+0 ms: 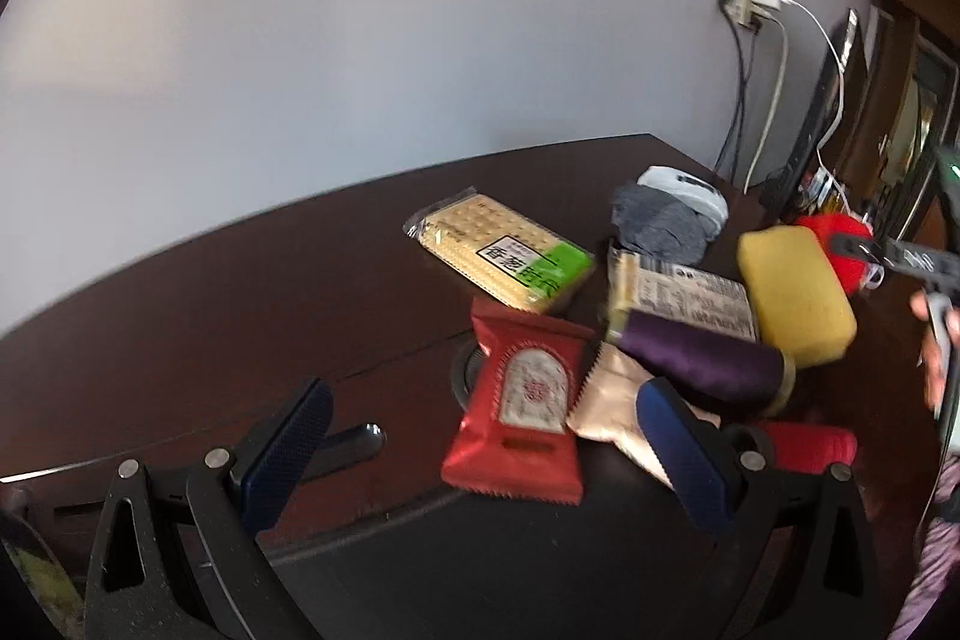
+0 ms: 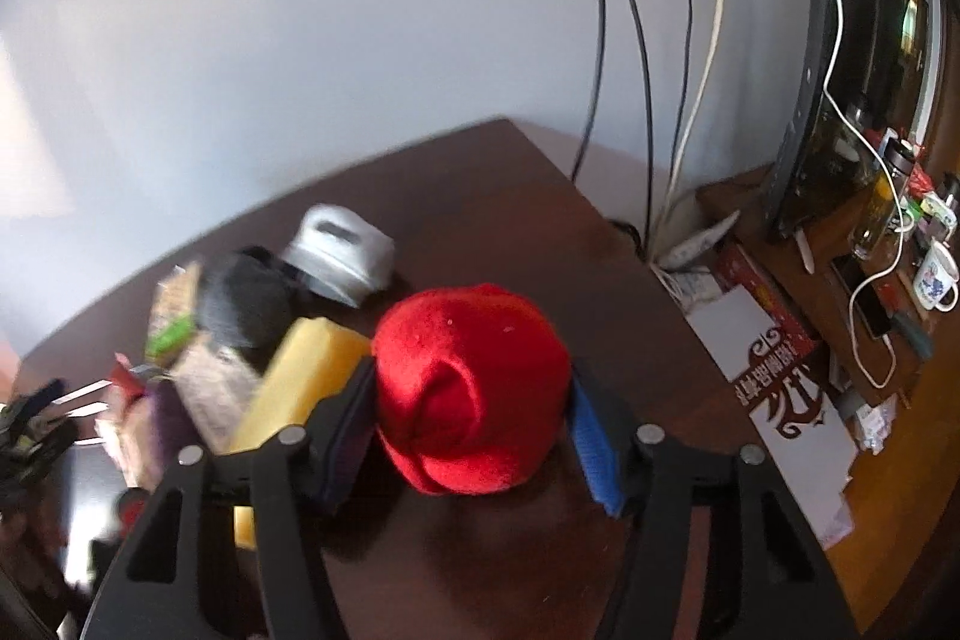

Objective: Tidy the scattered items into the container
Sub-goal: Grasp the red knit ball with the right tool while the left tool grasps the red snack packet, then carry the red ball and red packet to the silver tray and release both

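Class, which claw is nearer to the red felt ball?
Right. The right claw has its fingers on either side of the red felt ball; the left claw sits across the pile from it.

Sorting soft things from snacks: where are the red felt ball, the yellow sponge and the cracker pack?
red felt ball (image 2: 471, 388), right wrist view, middle of its front.
yellow sponge (image 1: 795, 295), left wrist view, top face.
cracker pack (image 1: 501, 250), left wrist view, centre of wrapper.
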Demonstrator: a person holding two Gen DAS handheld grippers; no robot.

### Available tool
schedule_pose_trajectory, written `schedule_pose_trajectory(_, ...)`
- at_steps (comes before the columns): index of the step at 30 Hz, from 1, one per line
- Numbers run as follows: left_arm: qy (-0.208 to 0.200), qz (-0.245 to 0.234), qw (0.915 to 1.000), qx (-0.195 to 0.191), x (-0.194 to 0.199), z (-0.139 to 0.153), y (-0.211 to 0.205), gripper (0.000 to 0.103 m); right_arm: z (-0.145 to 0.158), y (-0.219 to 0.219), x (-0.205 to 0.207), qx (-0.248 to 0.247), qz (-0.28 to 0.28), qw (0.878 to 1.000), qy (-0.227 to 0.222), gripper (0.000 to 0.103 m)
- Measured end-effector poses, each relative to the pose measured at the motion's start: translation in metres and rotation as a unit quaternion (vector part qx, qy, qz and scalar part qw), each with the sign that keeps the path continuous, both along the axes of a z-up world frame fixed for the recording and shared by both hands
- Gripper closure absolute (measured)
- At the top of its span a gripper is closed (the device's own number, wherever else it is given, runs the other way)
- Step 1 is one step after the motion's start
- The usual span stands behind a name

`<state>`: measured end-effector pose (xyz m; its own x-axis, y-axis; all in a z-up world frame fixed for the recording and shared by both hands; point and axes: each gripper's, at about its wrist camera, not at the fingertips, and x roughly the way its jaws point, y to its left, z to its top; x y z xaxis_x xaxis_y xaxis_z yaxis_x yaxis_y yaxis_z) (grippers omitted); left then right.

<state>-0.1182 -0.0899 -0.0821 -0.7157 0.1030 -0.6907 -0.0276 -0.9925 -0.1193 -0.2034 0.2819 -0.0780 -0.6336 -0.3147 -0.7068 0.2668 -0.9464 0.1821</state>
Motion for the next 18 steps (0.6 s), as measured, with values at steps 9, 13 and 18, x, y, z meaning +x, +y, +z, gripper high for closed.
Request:
schedule_pose_trajectory(9, -0.051, -0.006, 0.9986, 0.011, -0.024, -0.017, 0.007, 0.001, 0.025, -0.002, 0.029, -0.042, 0.012, 0.998, 0.036, 0.042)
schedule_pose_trajectory(13, -0.079, -0.01, 0.9968, 0.012, -0.036, -0.026, 0.012, 0.012, 0.026, 0.005, 0.033, -0.062, 0.012, 0.997, 0.033, 0.042)
schedule_pose_trajectory(18, -0.085, -0.006, 0.9959, 0.032, -0.042, -0.03, 0.004, 0.032, 0.022, 0.006, 0.044, -0.064, 0.023, 0.997, 0.034, 0.042)
